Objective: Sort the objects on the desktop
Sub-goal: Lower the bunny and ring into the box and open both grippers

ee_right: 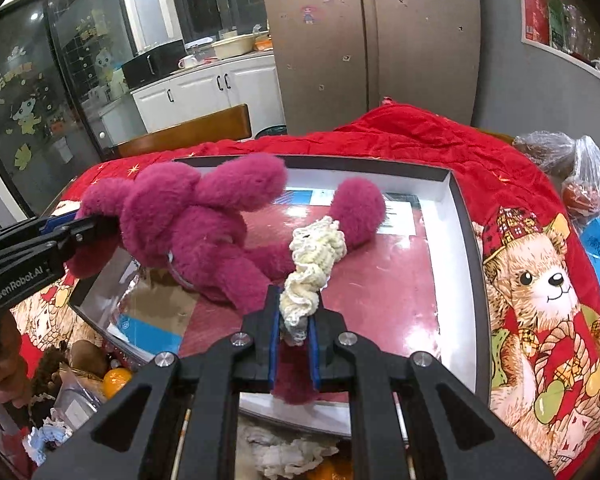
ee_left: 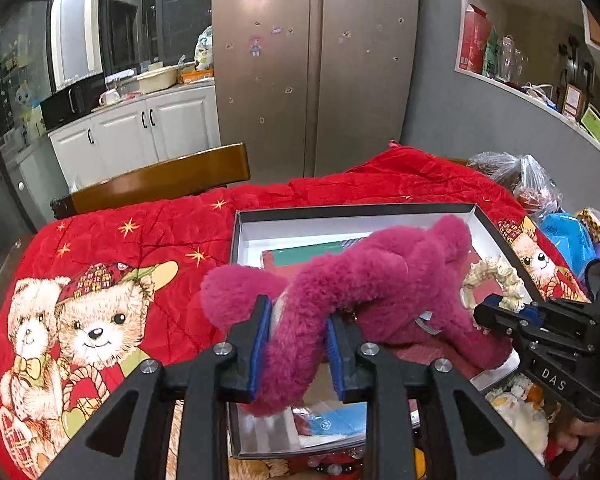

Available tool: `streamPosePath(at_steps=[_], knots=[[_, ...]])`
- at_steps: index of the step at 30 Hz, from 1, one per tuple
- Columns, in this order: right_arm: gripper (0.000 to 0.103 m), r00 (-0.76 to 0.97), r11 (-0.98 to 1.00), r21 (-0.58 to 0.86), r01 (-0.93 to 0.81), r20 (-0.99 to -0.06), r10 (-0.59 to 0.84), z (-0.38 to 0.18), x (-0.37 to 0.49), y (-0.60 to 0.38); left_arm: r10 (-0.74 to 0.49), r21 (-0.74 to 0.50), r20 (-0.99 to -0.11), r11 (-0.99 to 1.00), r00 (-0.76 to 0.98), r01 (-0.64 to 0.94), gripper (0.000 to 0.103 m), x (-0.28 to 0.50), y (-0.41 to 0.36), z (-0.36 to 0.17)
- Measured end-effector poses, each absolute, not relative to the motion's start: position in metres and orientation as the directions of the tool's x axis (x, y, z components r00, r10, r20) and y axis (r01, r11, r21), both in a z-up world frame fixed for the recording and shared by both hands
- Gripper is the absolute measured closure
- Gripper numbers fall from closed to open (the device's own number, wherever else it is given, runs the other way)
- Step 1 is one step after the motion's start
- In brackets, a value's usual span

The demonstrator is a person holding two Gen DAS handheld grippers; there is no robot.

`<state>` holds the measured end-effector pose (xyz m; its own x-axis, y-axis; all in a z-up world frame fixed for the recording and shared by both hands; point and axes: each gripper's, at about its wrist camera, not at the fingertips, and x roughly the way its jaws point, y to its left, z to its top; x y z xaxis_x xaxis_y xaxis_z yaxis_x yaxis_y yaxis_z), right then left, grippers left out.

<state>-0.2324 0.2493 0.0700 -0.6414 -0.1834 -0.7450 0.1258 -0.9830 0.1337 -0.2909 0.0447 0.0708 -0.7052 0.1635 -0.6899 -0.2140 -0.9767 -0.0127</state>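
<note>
Red quilted fabric printed with teddy bears (ee_left: 92, 320) covers the table at the left, with a wooden chair back (ee_left: 156, 178) behind it. Next along, the left gripper (ee_left: 298, 344) is clamped on a fluffy limb of the magenta plush toy (ee_left: 380, 276), its blue-padded fingers (ee_left: 260, 340) pressed into the fur on both sides. That toy stretches across the open, dark-rimmed white box (ee_left: 496, 232), which sits on the red cloth and has flat printed cards and a glossy red sheet lying inside. Seen from the right wrist, the plush (ee_right: 188, 220) sprawls over the box's left half (ee_right: 468, 240). Further right, the right gripper (ee_right: 296, 336) is closed narrowly on a cream crocheted scrunchie (ee_right: 312, 264), which rests against the toy, with a bit of magenta fur also between the pads. Crinkled plastic bags (ee_left: 520, 184) lie at the far right edge of the table.
</note>
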Motion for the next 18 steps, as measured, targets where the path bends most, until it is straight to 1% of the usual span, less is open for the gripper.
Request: streamPosePath(at_steps=[6,8,10,11,12,14,16,17,18], knots=[[0.091,-0.642,-0.982,0.156,0.106,-0.744,-0.187,0.069,-0.232,0.254,0.158,-0.003,-0.705,-0.976,-0.692,-0.22,0.073,-0.293,0.048,0.064],[0.091,-0.643,-0.984,0.148,0.101,-0.745,-0.178,0.069,-0.232,0.254,0.151,0.01,-0.702,-0.975,-0.696,-0.22,0.07,-0.292,0.049,0.064],[0.091,-0.651,-0.988,0.121,0.092,-0.744,-0.151,0.07,-0.231,0.251,0.141,0.033,-0.693,-0.973,-0.707,-0.227,0.069,-0.291,0.051,0.066],[0.088,-0.661,-0.99,0.106,0.091,-0.737,-0.14,0.072,-0.23,0.249,0.14,0.037,-0.689,-0.973,-0.711,-0.227,0.066,-0.29,0.052,0.066],[0.088,-0.669,-0.99,0.105,0.094,-0.73,-0.141,0.075,-0.229,0.248,0.145,0.035,-0.689,-0.972,-0.71,-0.233,0.053,-0.29,0.052,0.066],[0.088,-0.675,-0.987,0.117,0.107,-0.721,-0.158,0.079,-0.228,0.246,0.167,0.031,-0.69,-0.966,-0.705,-0.258,0.039,-0.289,0.054,0.067],[0.084,-0.686,-0.987,0.109,0.117,-0.71,-0.159,0.084,-0.226,0.245,0.16,0.048,-0.685,-0.964,-0.71,-0.263,0.038,-0.287,0.057,0.068],[0.078,-0.692,-0.988,0.104,0.118,-0.705,-0.157,0.086,-0.225,0.245,0.15,0.06,-0.685,-0.963,-0.713,-0.261,0.037,-0.287,0.058,0.069],[0.065,-0.698,-0.988,0.102,0.117,-0.699,-0.155,0.089,-0.223,0.246,0.149,0.064,-0.682,-0.963,-0.716,-0.261,0.035,-0.286,0.059,0.07]])
